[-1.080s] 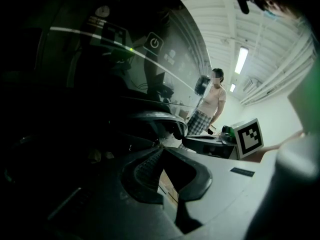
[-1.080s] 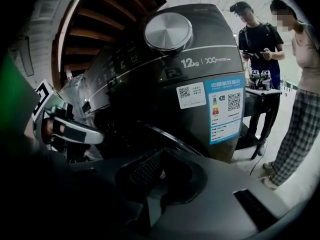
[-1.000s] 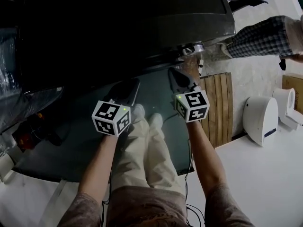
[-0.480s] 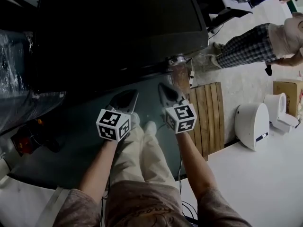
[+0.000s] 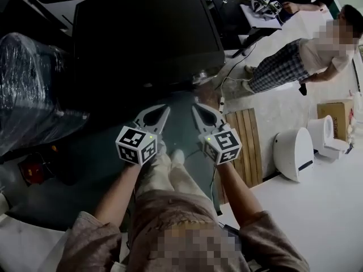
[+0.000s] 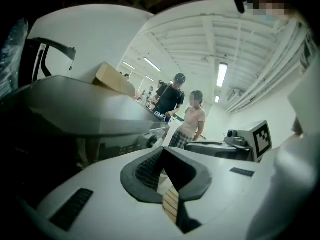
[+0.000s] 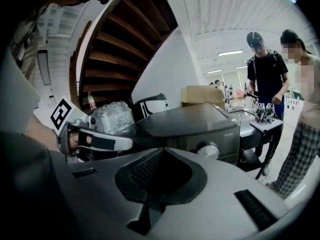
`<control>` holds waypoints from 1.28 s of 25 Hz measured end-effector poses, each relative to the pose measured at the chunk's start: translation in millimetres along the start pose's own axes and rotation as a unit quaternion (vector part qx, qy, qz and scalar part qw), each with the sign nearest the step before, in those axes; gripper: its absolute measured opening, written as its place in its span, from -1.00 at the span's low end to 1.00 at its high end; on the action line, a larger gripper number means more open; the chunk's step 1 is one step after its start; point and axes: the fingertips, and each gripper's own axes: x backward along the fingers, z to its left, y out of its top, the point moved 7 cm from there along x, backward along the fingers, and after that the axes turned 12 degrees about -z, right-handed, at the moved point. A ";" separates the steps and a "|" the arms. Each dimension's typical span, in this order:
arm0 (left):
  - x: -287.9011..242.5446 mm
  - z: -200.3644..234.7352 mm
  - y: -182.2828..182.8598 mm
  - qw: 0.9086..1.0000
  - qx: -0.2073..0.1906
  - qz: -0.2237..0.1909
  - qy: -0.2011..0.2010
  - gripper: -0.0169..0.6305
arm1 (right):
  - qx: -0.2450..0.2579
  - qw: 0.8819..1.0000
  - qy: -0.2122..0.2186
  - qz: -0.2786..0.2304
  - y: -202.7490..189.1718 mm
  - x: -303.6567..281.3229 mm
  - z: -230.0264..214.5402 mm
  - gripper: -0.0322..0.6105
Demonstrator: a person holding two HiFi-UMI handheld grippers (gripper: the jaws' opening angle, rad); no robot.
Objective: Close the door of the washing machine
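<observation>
The fingers of the left gripper (image 5: 156, 113) and the right gripper (image 5: 199, 113) are pressed fully together with nothing between them (each gripper view shows the pads meeting on empty air). The two grippers stand side by side, clear of the washing machine (image 5: 147, 33), which is just ahead of them with its dark top lying flat. Compared with a second ago, both grippers have risen, and the plastic-wrapped bundle (image 5: 34, 89) at the left and the bystander (image 5: 283, 67) in checked trousers show more fully.
</observation>
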 end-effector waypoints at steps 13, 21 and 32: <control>62.5 -81.6 97.4 0.996 -0.054 -0.047 -0.053 -0.94 | 0.029 0.995 0.044 -0.085 102.8 61.9 60.6 -0.90; 84.0 -88.4 112.6 0.994 -0.059 -0.070 -0.051 -0.94 | 0.037 0.992 0.054 -0.106 123.2 94.2 67.2 -0.90; 107.9 -60.1 97.0 0.982 -0.109 -0.157 0.007 -0.95 | 0.096 0.982 -0.011 -0.160 110.6 122.1 58.8 -0.90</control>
